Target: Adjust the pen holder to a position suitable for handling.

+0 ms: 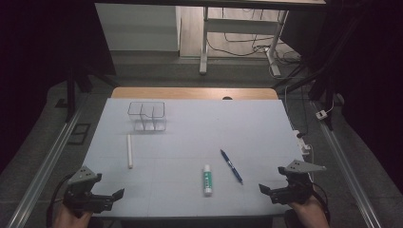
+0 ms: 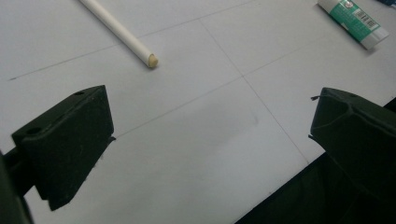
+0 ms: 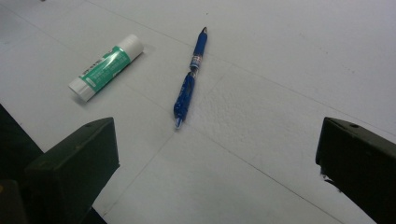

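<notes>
Blue pen (image 3: 189,79): one, lying flat on the pale table (image 1: 190,137), slanted, near the right front corner; in the right gripper view it lies just ahead of the wide gap between the jaws, touched by neither.
Glue stick (image 1: 207,180): one, white with a green label, lying flat just left of the pen and apart from it, near the front edge.
White rod (image 1: 129,151): one, lying flat on the left half of the table, well apart from the glue stick; in the left gripper view its tan end points toward the jaws.
Right gripper (image 1: 267,190): held low at the table's right front corner, jaws spread wide and pointing left toward the pen, gripping nothing.
Left gripper (image 1: 115,196): held low at the left front corner, jaws spread wide and pointing right across the table, gripping nothing.
Hands: two, one behind each gripper, coming in from the bottom edge.
Clear container (image 1: 147,115): one, with two compartments, standing upright toward the far left of the table, beyond the rod.
</notes>
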A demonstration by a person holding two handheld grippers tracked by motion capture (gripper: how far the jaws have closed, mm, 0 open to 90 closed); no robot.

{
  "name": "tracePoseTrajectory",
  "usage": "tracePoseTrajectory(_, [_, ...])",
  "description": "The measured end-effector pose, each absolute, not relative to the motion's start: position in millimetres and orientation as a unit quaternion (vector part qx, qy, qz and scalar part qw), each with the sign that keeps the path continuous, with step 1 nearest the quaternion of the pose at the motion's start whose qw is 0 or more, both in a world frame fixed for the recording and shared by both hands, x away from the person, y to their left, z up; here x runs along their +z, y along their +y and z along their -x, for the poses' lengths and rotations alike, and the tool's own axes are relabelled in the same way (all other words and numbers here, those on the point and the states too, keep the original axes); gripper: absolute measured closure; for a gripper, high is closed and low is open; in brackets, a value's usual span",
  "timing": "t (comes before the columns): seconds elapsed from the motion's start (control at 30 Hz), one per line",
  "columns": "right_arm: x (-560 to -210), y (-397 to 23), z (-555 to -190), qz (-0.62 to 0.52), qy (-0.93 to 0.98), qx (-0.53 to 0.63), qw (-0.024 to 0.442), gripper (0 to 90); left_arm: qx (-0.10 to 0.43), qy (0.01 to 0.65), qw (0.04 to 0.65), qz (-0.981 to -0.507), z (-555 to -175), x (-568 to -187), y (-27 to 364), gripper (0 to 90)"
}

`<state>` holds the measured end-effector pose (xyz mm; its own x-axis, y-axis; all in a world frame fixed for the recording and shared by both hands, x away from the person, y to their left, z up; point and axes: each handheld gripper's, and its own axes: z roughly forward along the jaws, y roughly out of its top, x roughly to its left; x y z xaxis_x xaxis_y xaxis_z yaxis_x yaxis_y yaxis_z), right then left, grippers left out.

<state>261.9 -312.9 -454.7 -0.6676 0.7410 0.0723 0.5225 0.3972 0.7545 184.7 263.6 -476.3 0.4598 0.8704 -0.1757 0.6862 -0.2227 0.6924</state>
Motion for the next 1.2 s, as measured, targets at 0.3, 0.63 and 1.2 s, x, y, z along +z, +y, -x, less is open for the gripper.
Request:
tracePoseTrajectory(0.3, [-455, -312, -262, -0.38, 0.827, 0.393, 0.136, 0.0, 0.122, 0.493, 0.376, -0.775, -194, -475, 262, 0.0])
tracePoseTrajectory(0.63, [-455, -312, -262, -0.376, 0.83, 0.389, 0.135, 0.0, 0.131, 0.478, 0.388, -0.777, -207, -472, 259, 0.0])
tracePoseTrajectory(1.2, [-455, -310, -262, -0.37, 0.833, 0.388, 0.135, 0.0, 0.138, 0.474, 0.397, -0.774, -237, -475, 256, 0.0])
